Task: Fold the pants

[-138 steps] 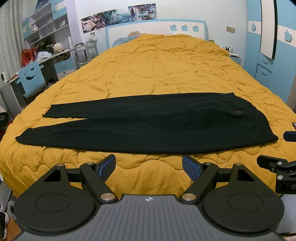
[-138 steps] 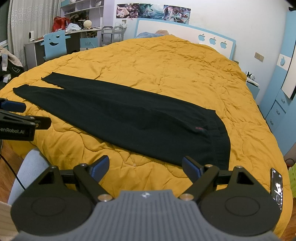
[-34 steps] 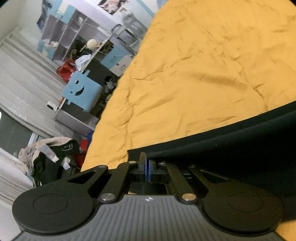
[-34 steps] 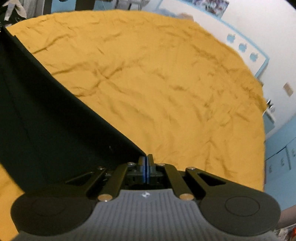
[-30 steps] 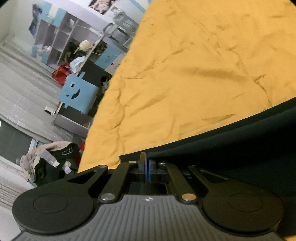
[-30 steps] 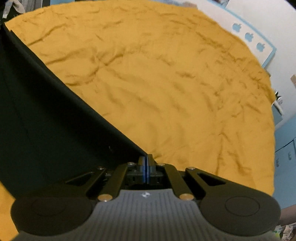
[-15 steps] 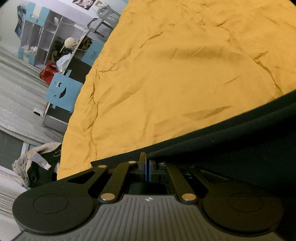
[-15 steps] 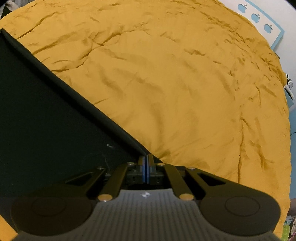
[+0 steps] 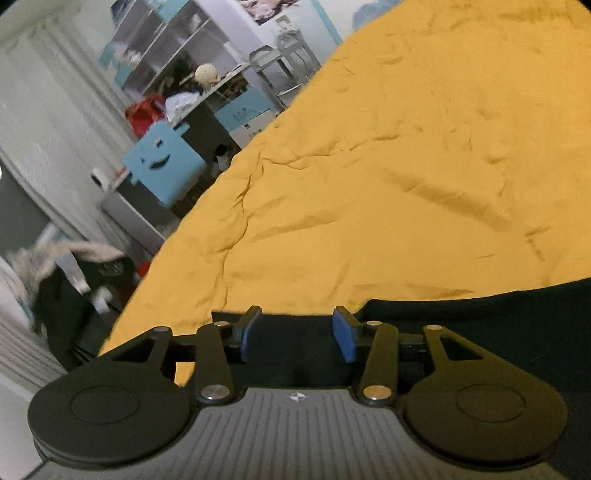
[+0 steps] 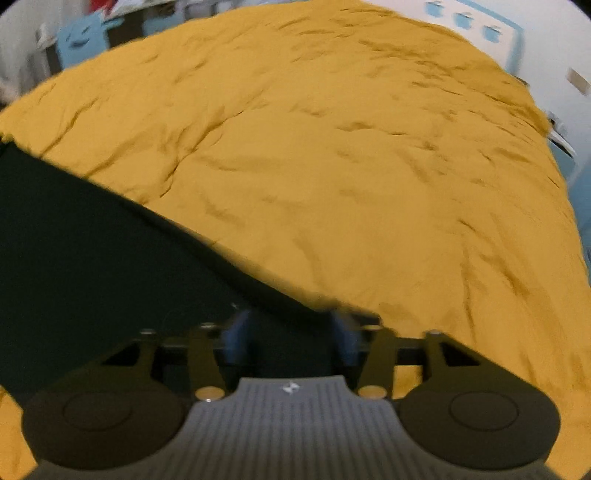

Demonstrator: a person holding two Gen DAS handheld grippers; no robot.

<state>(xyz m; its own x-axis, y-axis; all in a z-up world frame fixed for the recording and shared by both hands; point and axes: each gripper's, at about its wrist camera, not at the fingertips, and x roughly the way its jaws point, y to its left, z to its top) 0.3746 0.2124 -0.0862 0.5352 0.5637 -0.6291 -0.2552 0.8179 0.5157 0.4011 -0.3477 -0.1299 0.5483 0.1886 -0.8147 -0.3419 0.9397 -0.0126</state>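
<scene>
The black pants (image 9: 480, 314) lie flat on the yellow quilt (image 9: 388, 166), folded lengthwise with one leg over the other. In the left wrist view their cuff end lies under my left gripper (image 9: 297, 334), whose blue pads are apart and opening, the cloth below them and not pinched. In the right wrist view the pants (image 10: 92, 240) run off to the left and their waist corner lies under my right gripper (image 10: 290, 332). Its jaws are also opening and stand apart, blurred, with the cloth lying loose beneath them.
The quilt (image 10: 351, 147) covers a wide bed beyond the pants. Left of the bed stand a blue chair (image 9: 166, 166), a cluttered desk with shelves (image 9: 192, 88) and a heap of clothes (image 9: 74, 273). A white and blue headboard (image 10: 472, 18) is at the far end.
Both grippers were shut on the top edge of the pants and carried it over; now both have opened, let the cloth drop onto the lower leg, and drawn back a little.
</scene>
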